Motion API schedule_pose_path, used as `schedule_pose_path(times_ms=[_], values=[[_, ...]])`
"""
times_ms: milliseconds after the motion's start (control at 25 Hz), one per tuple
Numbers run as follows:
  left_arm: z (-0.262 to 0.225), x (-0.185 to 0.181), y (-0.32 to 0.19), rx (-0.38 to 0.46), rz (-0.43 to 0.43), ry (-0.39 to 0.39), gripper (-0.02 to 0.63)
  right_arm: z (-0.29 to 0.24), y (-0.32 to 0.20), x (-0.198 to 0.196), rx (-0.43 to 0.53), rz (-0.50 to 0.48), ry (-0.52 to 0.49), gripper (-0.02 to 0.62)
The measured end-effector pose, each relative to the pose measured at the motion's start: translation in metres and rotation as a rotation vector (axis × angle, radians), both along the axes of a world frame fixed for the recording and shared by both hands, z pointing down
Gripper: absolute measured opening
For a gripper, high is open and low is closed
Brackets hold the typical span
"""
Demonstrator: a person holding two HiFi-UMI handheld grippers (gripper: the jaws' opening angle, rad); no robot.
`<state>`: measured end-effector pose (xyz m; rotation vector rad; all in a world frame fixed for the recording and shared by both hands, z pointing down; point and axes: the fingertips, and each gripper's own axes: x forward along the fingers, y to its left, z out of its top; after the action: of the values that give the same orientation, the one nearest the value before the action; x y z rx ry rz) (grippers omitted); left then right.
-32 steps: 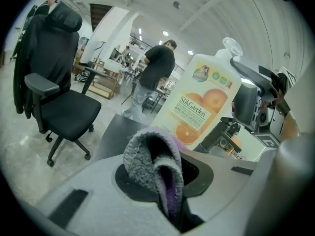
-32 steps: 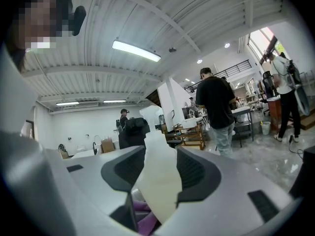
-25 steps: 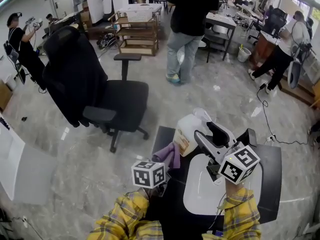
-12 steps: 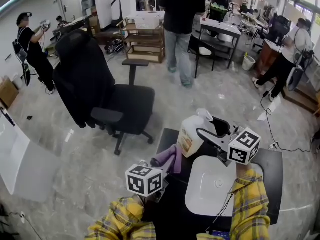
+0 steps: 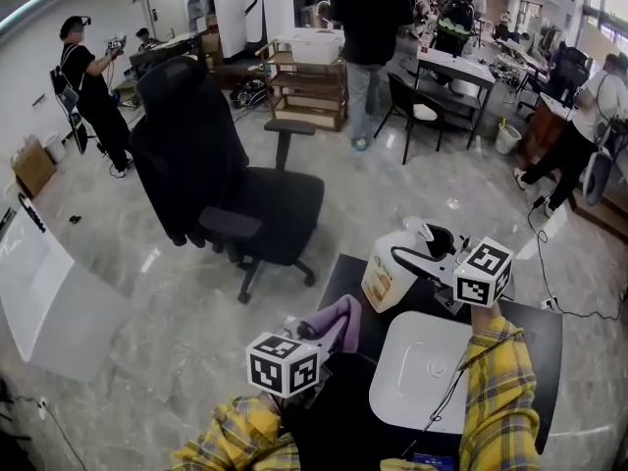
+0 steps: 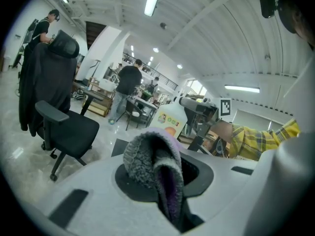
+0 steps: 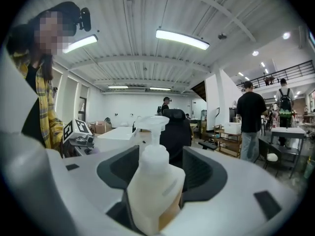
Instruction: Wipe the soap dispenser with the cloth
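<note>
The white soap dispenser (image 5: pixel 386 273), with a pump head and a label, is at the far left corner of the black table (image 5: pixel 540 346). My right gripper (image 5: pixel 410 253) reaches it from the right. In the right gripper view the dispenser (image 7: pixel 147 191) fills the gap of that gripper (image 7: pixel 156 173) and touches both pads; the jaws have just been opening a little around it. My left gripper (image 5: pixel 316 340) is shut on a purple-grey fleece cloth (image 5: pixel 336 322), held just left of the dispenser and apart from it. The cloth (image 6: pixel 147 156) bulges out of the left gripper (image 6: pixel 165 183).
A white basin (image 5: pixel 432 371) sits on the black table beside my right arm. A black office chair (image 5: pixel 231 189) stands on the floor to the left. Several people stand farther back near a wooden shelf (image 5: pixel 314 81) and desks.
My left gripper has lifted the cloth and drawn it slightly back from the dispenser. My right gripper has rolled at the dispenser and shifted a little. The head view has tilted up.
</note>
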<state>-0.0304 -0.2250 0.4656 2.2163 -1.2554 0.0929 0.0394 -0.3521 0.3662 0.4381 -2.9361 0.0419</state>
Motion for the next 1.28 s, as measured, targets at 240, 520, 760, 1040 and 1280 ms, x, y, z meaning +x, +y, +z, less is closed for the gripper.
schedule_pose_path(times_ms=[240, 520, 760, 1040, 1280], values=[[0.005, -0.008, 0.006, -0.005, -0.028, -0.003, 0.049, 0.0, 0.004, -0.006, -0.028, -0.053, -0.034, 0.172], [-0.001, -0.008, 0.005, 0.011, -0.048, 0.008, 0.049, 0.0, 0.005, -0.003, -0.066, 0.021, -0.09, 0.161], [-0.007, -0.002, 0.003, 0.018, -0.056, 0.04, 0.049, -0.002, 0.006, 0.0, -0.066, 0.134, -0.104, 0.161], [-0.009, 0.002, -0.001, 0.039, -0.044, 0.049, 0.049, 0.001, 0.007, -0.001, -0.065, 0.271, -0.095, 0.161], [-0.014, 0.004, 0.002, 0.05, -0.04, 0.06, 0.049, 0.0, 0.013, 0.0, -0.071, 0.39, -0.108, 0.163]])
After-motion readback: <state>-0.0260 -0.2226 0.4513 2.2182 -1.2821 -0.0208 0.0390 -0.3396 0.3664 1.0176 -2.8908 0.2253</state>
